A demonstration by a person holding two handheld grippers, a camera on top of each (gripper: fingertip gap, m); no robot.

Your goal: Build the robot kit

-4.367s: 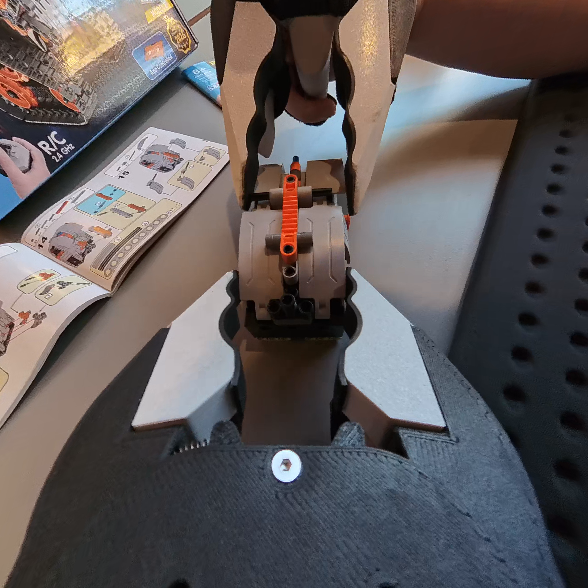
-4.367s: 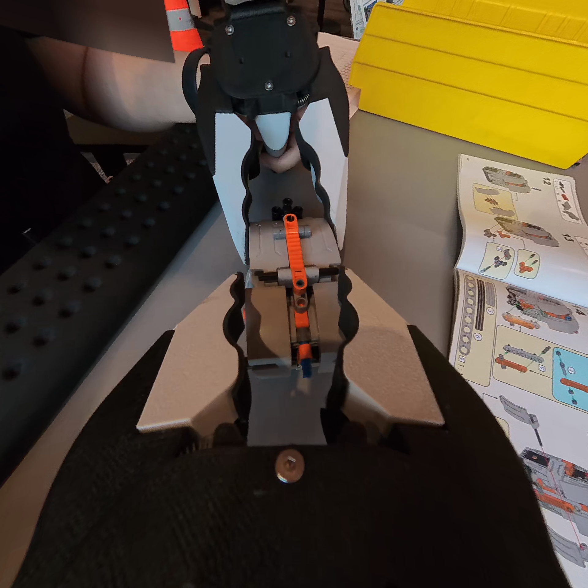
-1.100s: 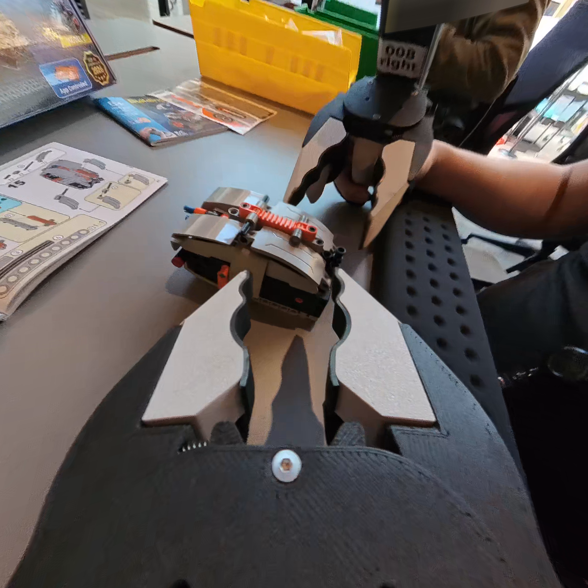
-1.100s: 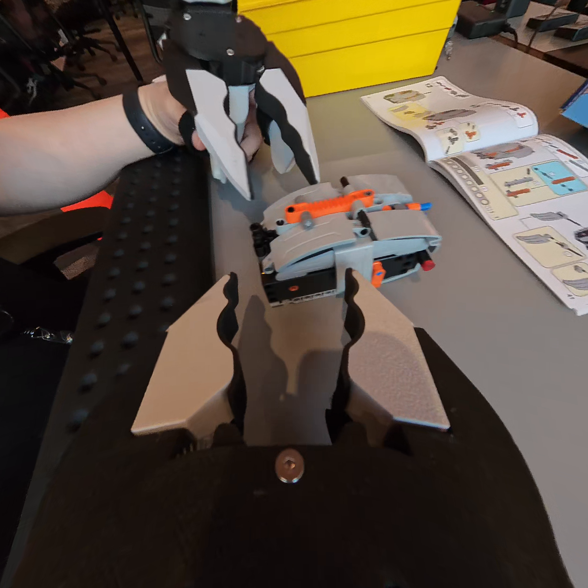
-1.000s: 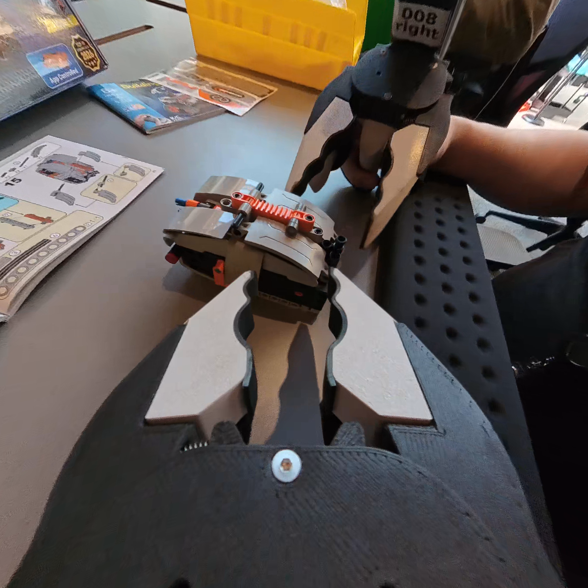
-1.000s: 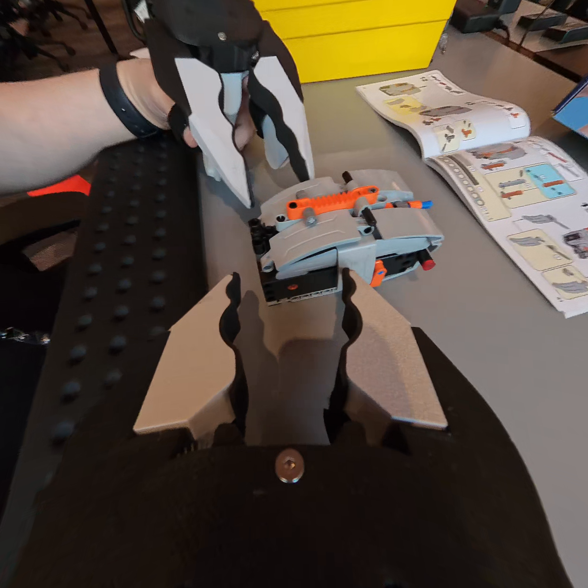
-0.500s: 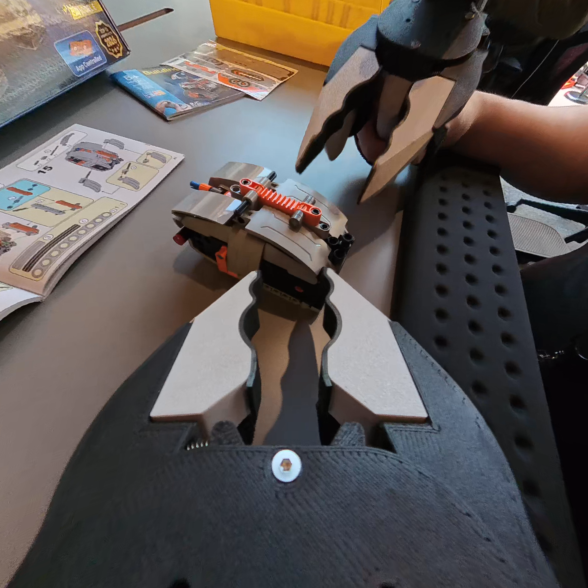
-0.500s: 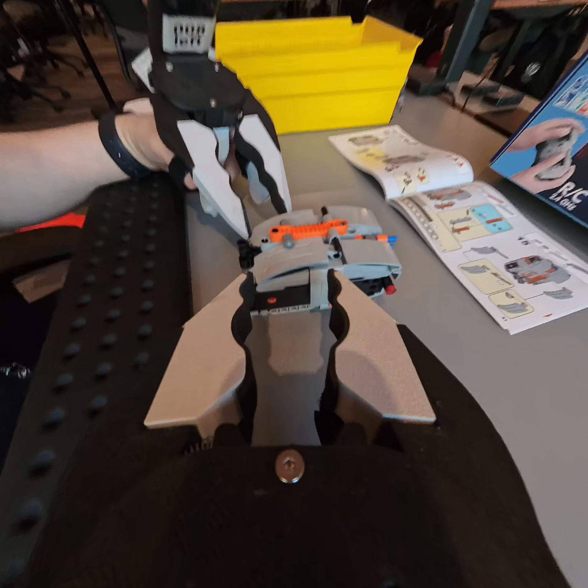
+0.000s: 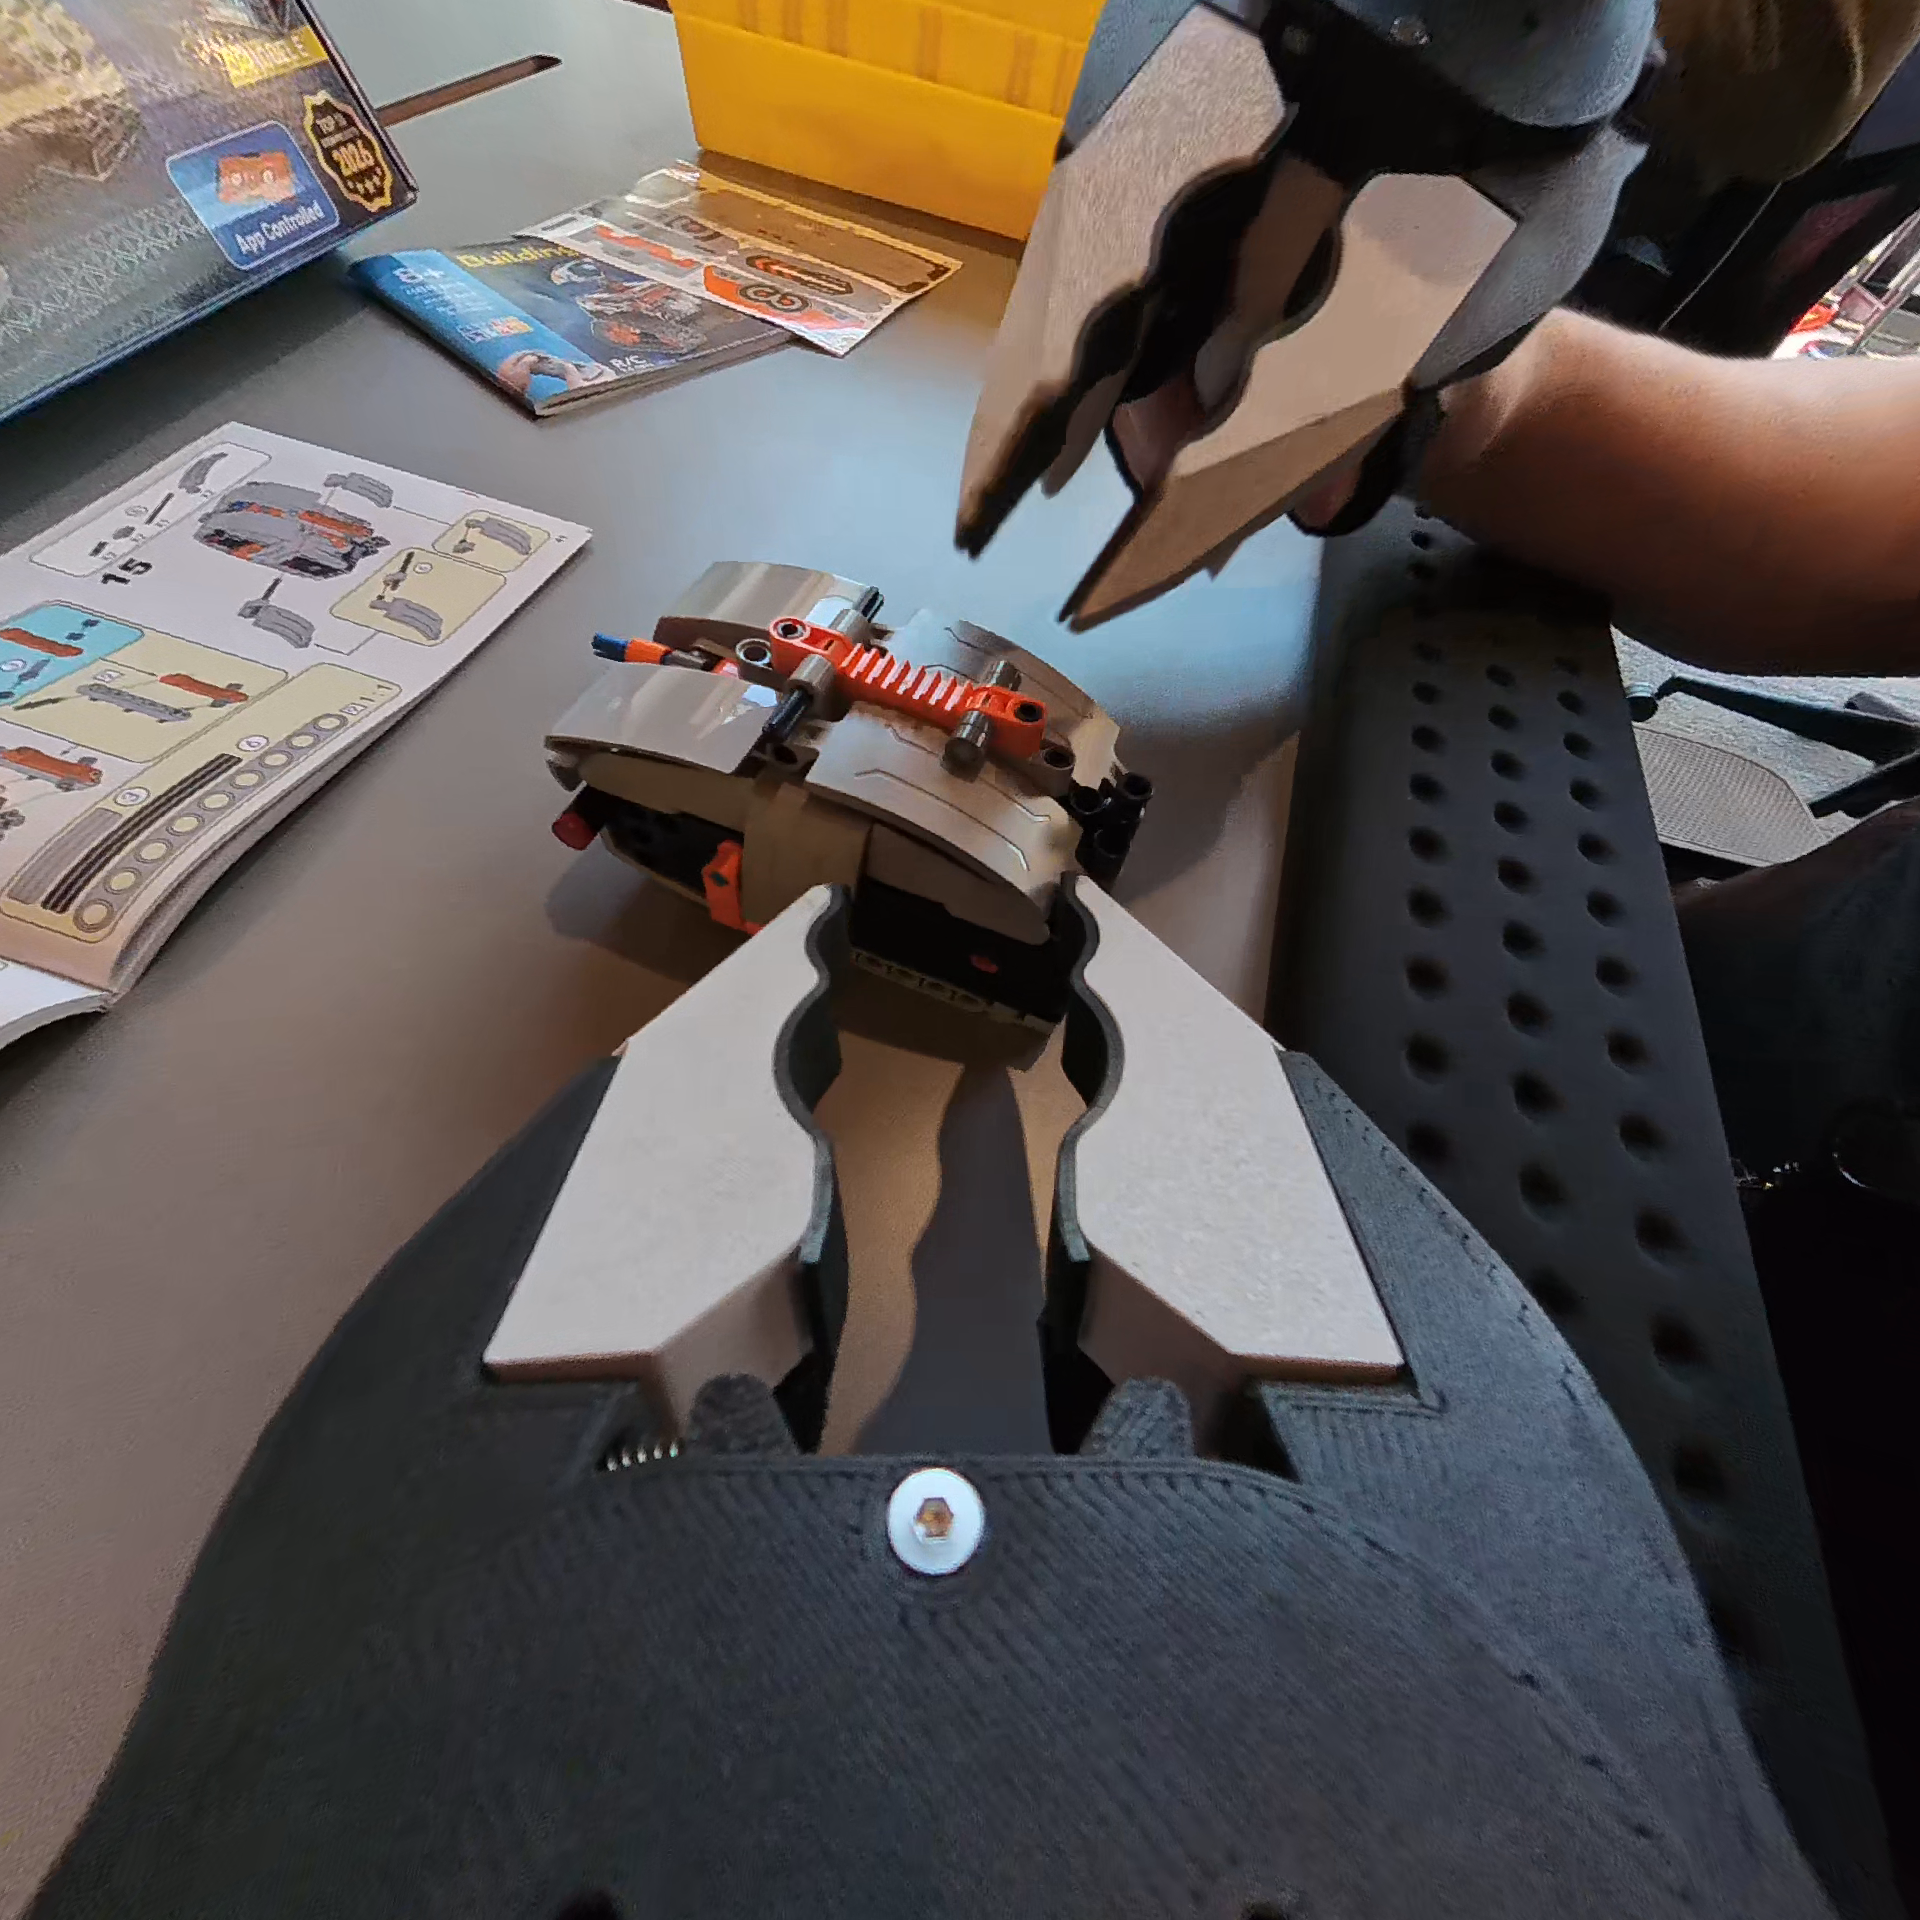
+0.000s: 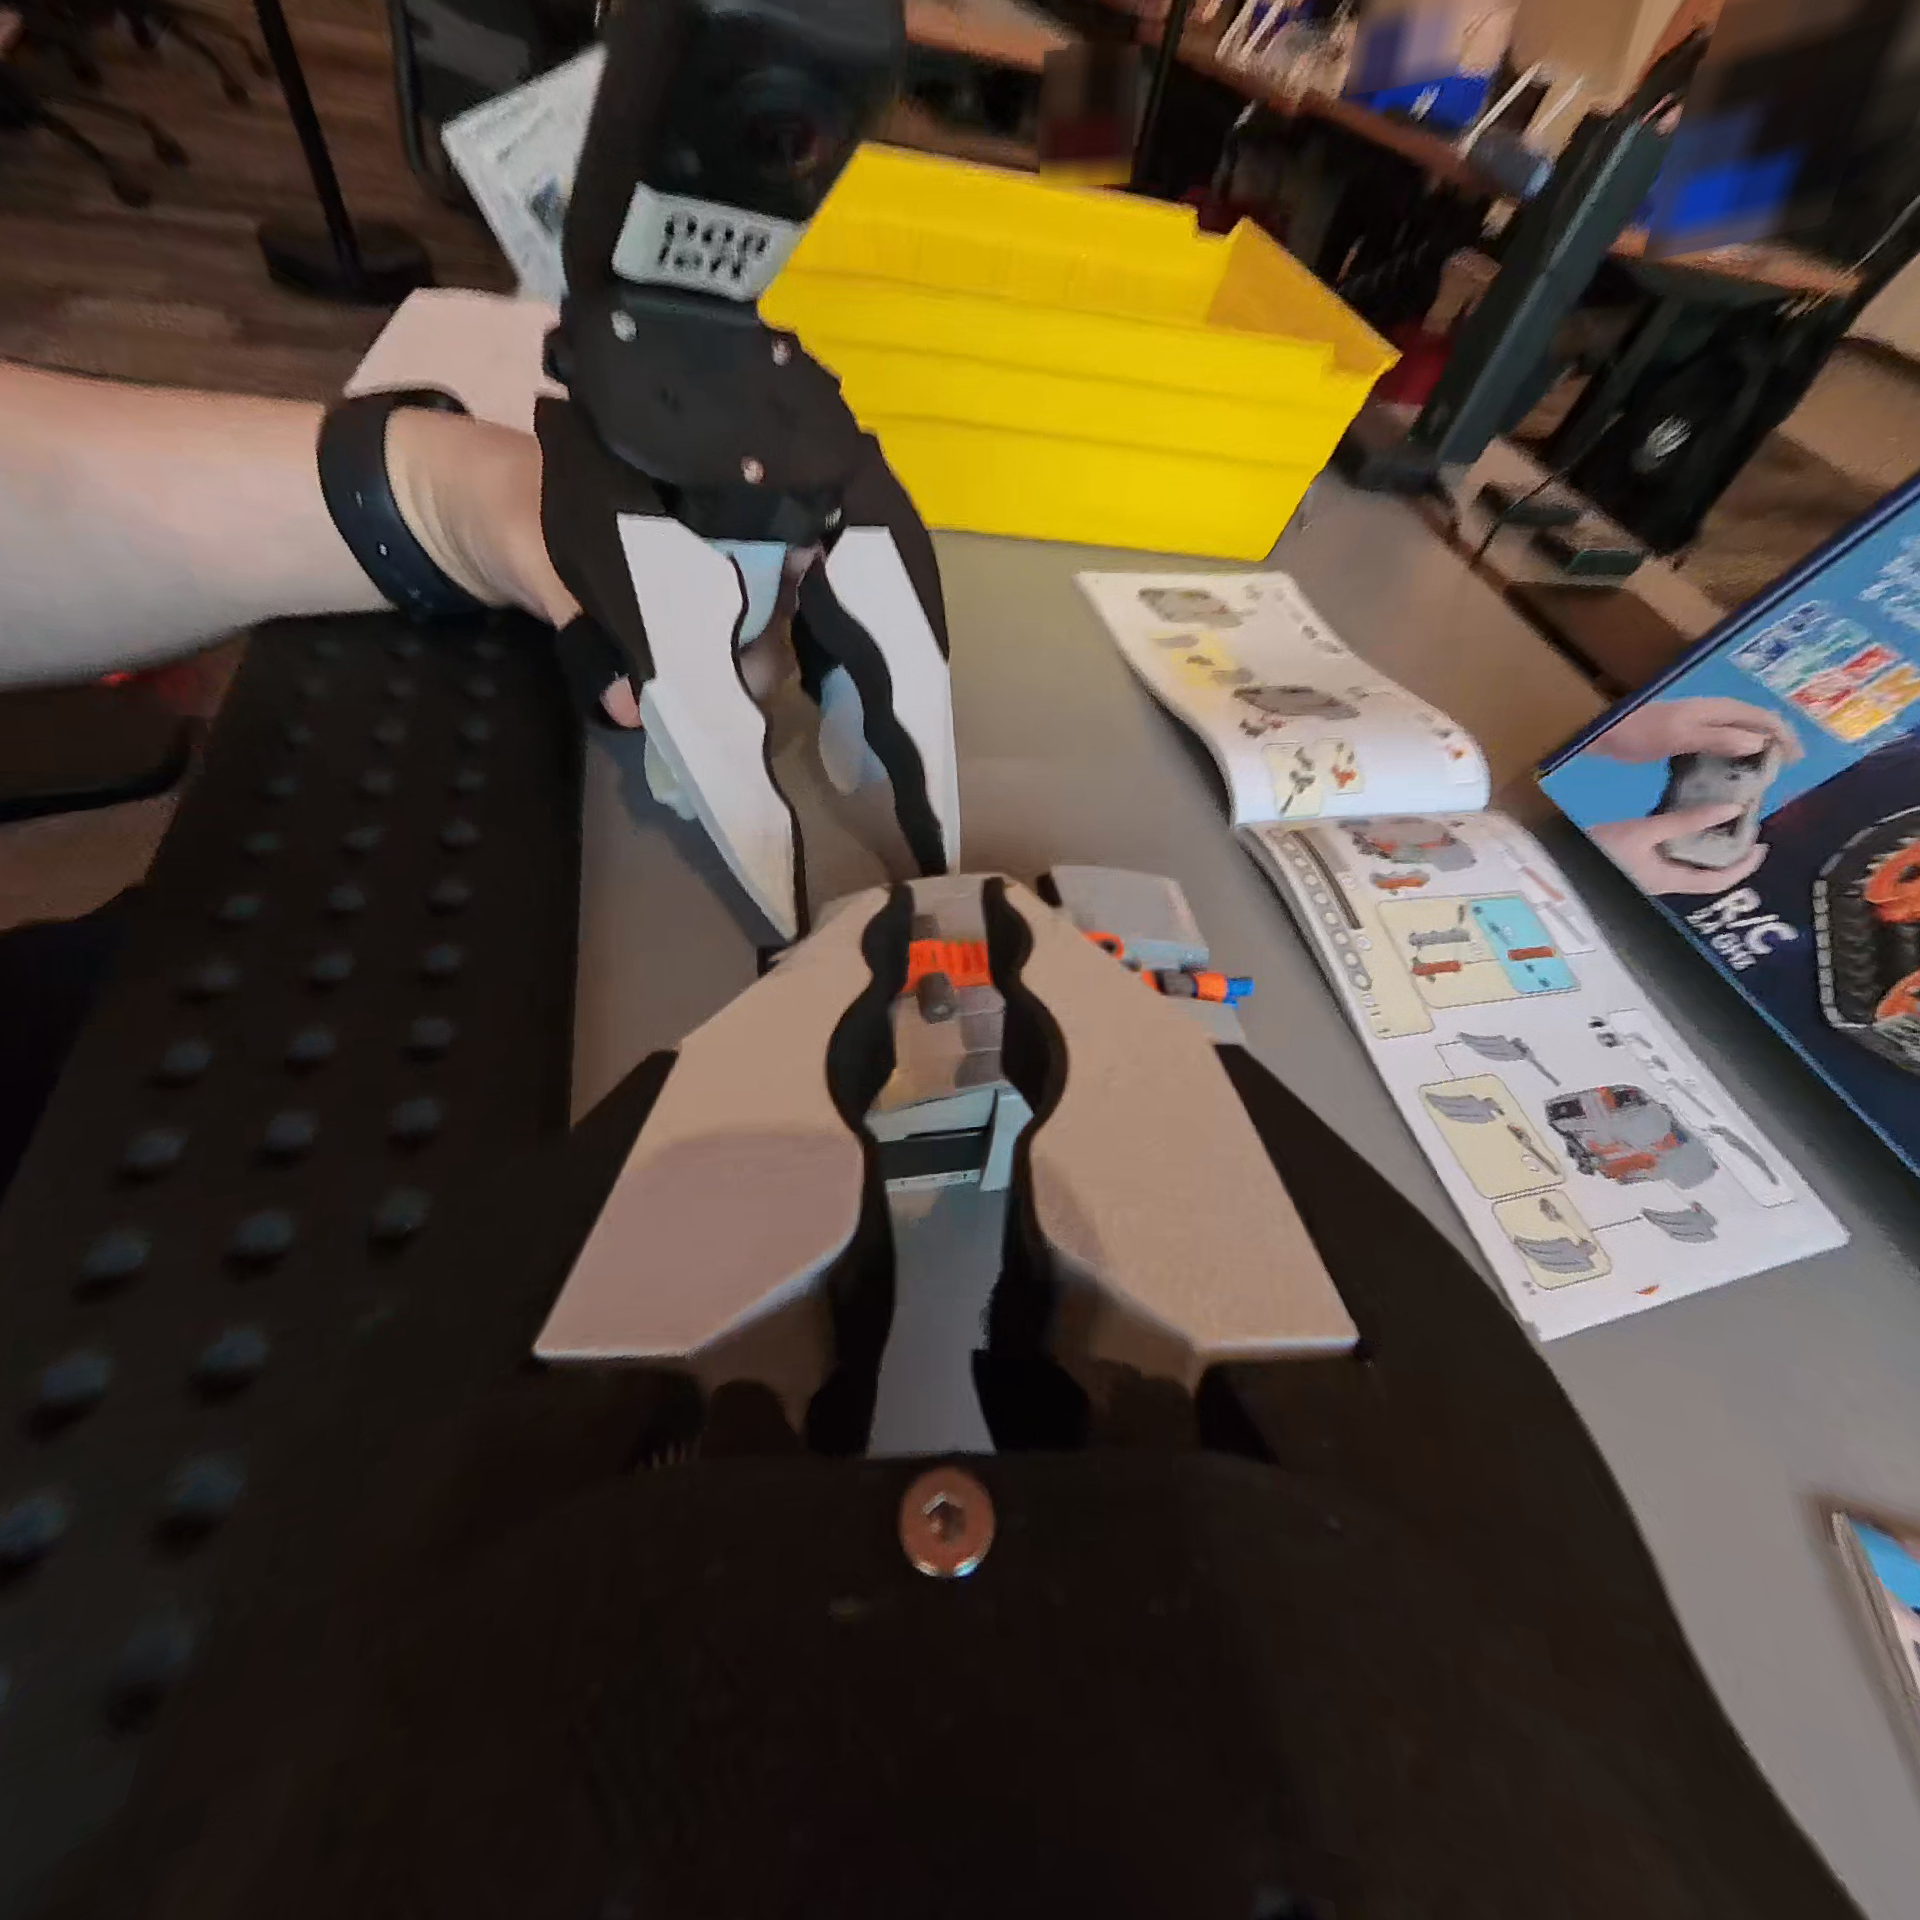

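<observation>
A grey brick model (image 9: 883, 748) with an orange toothed rack on top lies on the grey table (image 9: 312, 1143). My left gripper (image 9: 951, 899) is at its near side. The jaws are closed onto the model's black base block, one tip on each side. My right gripper (image 10: 943, 899) hovers above the model and touches nothing; its jaws are only narrowly apart. Through that gap I see the orange rack. In the left wrist view the right gripper (image 9: 1023, 580) hangs over the model's far right end. The model's grey panel (image 10: 1132, 914) shows beside my right fingers.
An open instruction booklet (image 9: 208, 675) (image 10: 1507, 1039) lies beside the model. A yellow bin (image 9: 883, 114) (image 10: 1091, 416) stands at the back. A blue box (image 9: 156, 156) (image 10: 1787, 883), a small booklet (image 9: 561, 312) and a black dimpled pad (image 9: 1507, 935) border the work area. The grippers' ends are close to 5 centimeters from one another.
Both grippers held the model by its ends 4.4 s ago. Now it lies on the table. The right gripper has risen above it and narrowed its jaws. The left jaws closed in on the base.
</observation>
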